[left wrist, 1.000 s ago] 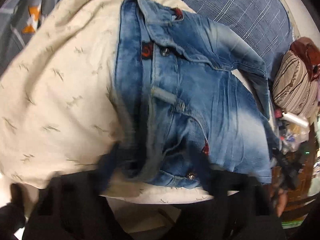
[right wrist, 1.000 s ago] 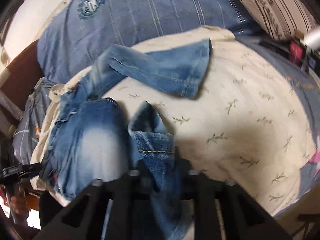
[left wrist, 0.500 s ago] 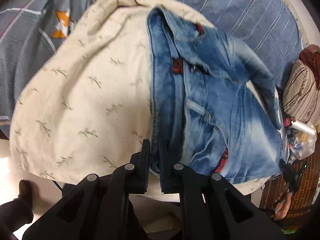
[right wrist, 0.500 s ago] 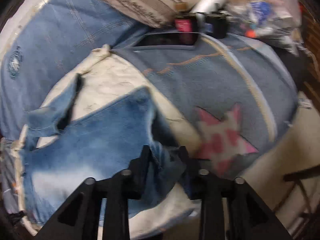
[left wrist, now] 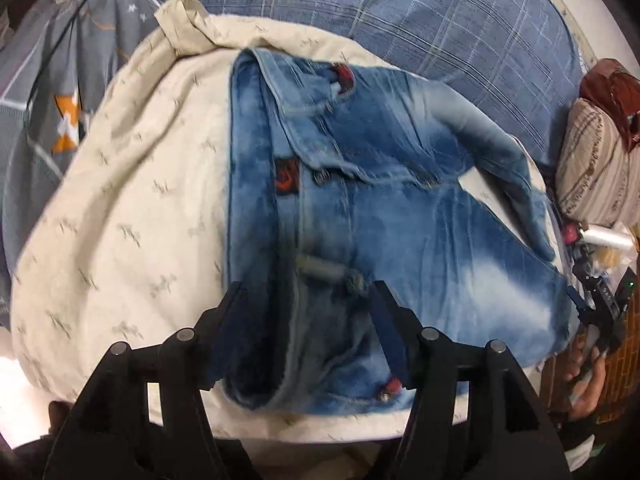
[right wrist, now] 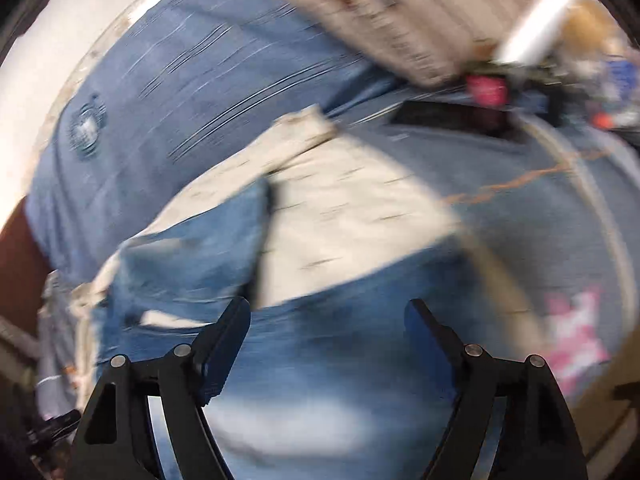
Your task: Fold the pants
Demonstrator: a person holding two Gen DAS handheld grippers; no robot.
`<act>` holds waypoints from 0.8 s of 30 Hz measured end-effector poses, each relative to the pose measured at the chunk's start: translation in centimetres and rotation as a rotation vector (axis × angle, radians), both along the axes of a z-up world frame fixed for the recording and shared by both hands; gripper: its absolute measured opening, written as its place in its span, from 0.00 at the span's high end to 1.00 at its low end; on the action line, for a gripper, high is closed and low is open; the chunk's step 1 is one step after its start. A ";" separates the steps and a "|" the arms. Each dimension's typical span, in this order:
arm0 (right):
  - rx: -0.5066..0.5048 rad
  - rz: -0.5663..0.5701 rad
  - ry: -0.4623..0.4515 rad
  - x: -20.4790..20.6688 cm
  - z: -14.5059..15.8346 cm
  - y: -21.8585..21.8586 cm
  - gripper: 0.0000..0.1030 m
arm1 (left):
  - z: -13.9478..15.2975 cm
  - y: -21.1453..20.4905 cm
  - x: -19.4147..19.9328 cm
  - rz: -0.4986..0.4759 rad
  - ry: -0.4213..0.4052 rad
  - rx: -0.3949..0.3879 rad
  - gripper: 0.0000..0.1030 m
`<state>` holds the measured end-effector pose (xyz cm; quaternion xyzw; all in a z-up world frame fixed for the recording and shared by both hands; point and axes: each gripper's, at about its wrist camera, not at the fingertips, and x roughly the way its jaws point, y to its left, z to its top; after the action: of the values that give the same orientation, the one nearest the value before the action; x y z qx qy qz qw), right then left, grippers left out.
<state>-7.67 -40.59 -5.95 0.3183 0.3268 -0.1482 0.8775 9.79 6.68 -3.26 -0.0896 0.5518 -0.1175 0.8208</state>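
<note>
We're seeing a bed [left wrist: 460, 20] in blue plaid bedding, a cream leaf-print sheet [left wrist: 132, 208] spread on it, and the jeans [left wrist: 400, 220] lying on that sheet's right half.

Right wrist view, blurred by motion. Your right gripper [right wrist: 326, 344] stands with its jaws spread wide over the faded denim pants [right wrist: 320, 364], gripping nothing. The pants lie on a cream leaf-print cloth [right wrist: 352, 216]. Beyond it you see a blue plaid cover [right wrist: 192, 92] and a striped pillow [right wrist: 384, 16].
</note>
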 end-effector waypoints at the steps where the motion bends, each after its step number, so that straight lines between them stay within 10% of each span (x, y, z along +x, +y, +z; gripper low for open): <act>1: 0.012 0.013 0.005 1.3 -0.1 0.3 0.21 | 0.1 0.3 0.7 0.012 0.008 -0.010 0.40; 9: 0.123 -0.031 0.050 8.4 -1.9 -1.3 0.20 | -1.0 0.5 10.4 0.098 0.097 -0.141 0.29; 11: 0.107 -0.026 0.038 10.1 -2.0 -1.1 0.21 | -2.8 -0.2 12.4 0.120 0.157 -0.167 0.39; 12: 0.090 0.017 0.024 11.0 -1.5 -0.8 0.39 | -3.8 -0.6 13.2 0.125 0.196 -0.196 0.55; 13: 0.063 0.086 0.043 12.3 -0.7 -0.3 0.93 | -4.5 -1.2 13.8 0.114 0.232 -0.208 0.83; 19: -0.250 0.065 -0.108 14.4 9.9 -1.8 0.98 | -3.8 -2.9 14.0 0.049 0.174 -0.116 0.81; 24: -0.305 -0.016 0.099 19.4 5.4 -5.8 0.97 | -5.4 -2.6 14.5 0.054 0.183 -0.098 0.75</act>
<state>11.75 -46.36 -0.59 0.1763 0.3411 -0.2186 0.8971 24.25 4.12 -8.71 -0.1545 0.6153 -0.1137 0.7646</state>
